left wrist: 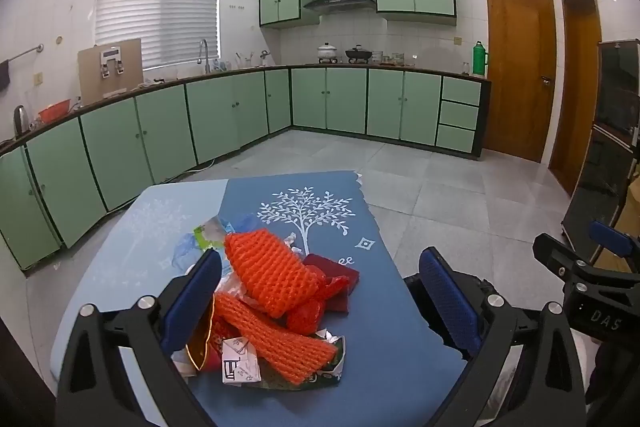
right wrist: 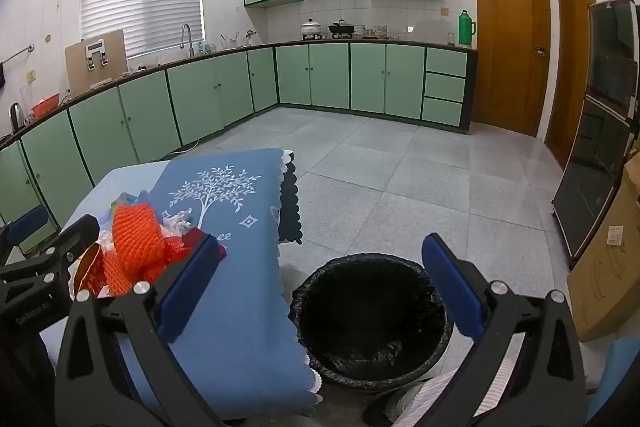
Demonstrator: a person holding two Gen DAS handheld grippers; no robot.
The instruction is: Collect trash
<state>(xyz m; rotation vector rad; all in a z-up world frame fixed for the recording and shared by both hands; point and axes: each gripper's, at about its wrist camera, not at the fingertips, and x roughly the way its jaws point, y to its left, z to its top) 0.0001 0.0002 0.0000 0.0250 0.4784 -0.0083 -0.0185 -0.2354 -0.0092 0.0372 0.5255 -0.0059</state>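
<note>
Seen along the left gripper: jaws spread wide, nothing clamped, blue ribbed pads apart with a heap of trash lying between and just ahead of them on the blue tree-print tablecloth. On top of the heap, two orange foam fruit nets, a dark red wrapper behind them, a small white printed paper scrap nearest the tool, a gold-edged foil piece touching or just beside the left pad, hard to tell which. Off to the right, the other black tool frame, well clear of the heap. Seen along the right gripper: jaws likewise wide apart and empty, hanging over the round bin lined with a black plastic bag, which stands on the floor just beside the cloth's scalloped edge; same orange heap off to the left, beyond the left pad. Judged as the opening step, nothing yet picked up. Next move likely calls for lowering the left tool onto a foam net, closing on it, then carrying it right, over the bin.
</note>
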